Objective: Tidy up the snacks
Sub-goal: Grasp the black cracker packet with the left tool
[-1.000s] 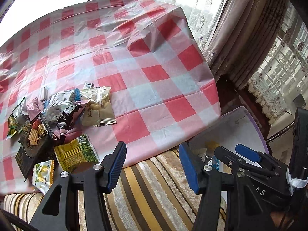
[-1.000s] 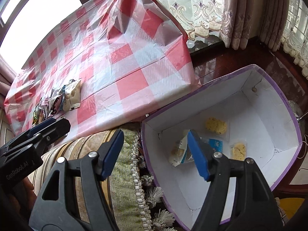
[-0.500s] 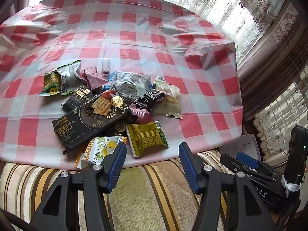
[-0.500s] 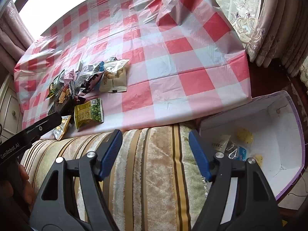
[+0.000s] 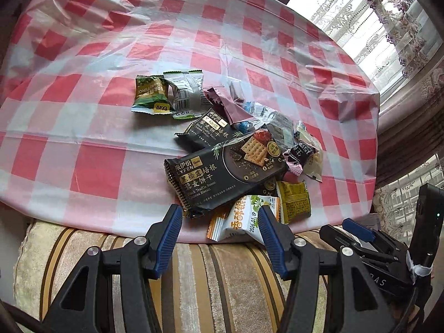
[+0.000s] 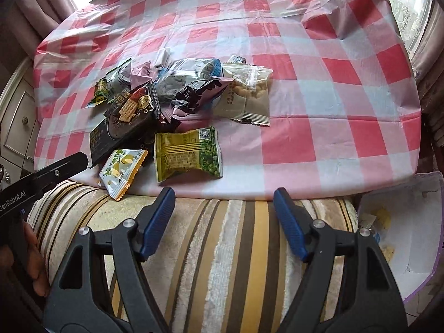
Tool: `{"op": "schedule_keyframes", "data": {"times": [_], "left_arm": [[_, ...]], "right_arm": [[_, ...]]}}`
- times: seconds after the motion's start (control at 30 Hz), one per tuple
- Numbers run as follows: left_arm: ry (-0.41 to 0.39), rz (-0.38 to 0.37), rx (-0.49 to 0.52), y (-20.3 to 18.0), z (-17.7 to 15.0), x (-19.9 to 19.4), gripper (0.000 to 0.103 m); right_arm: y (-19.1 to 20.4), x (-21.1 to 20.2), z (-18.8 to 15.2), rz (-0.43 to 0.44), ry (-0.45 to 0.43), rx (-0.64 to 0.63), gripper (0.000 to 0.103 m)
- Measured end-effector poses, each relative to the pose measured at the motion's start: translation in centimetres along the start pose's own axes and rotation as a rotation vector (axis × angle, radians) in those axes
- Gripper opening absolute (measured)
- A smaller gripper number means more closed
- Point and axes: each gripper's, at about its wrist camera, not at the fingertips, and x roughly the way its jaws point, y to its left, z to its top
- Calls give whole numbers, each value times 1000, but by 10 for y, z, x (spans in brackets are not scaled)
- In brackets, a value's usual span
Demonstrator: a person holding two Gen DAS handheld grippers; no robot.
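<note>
Now both grippers, left and right, gape empty; approach the crinkly white-orange snack packet at lower centre squarely, pinching its edge.

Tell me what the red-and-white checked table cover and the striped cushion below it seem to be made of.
Red-and-white checked table cover: thin glossy plastic sheet, judging by sharp creases and shine. Striped cushion: plush, velvety fabric, probably chenille; matte, fuzzy pile shows.

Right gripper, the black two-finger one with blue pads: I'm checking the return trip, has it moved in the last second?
Yes. The right gripper has swung left, away from the white purple-rimmed box and toward the red-checked table's snack pile.
</note>
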Motion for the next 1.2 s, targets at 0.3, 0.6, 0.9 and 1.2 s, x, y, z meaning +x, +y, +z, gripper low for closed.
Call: {"op": "schedule_keyframes", "data": {"times": [0.3,0.6,0.9,1.2], "left_arm": [[6,15,110,9,15,7,66],[61,-25,278,-12,26,26,66],[87,-14,403,-25,43,52,76],[114,-47,313,-7,50,61,62]], "right_arm": [[24,28,18,7,63,-59,77],[30,49,33,22,97,-48,77],[42,55,42,-18,76,-84,78],[48,64,49,-45,61,-90,78]]}}
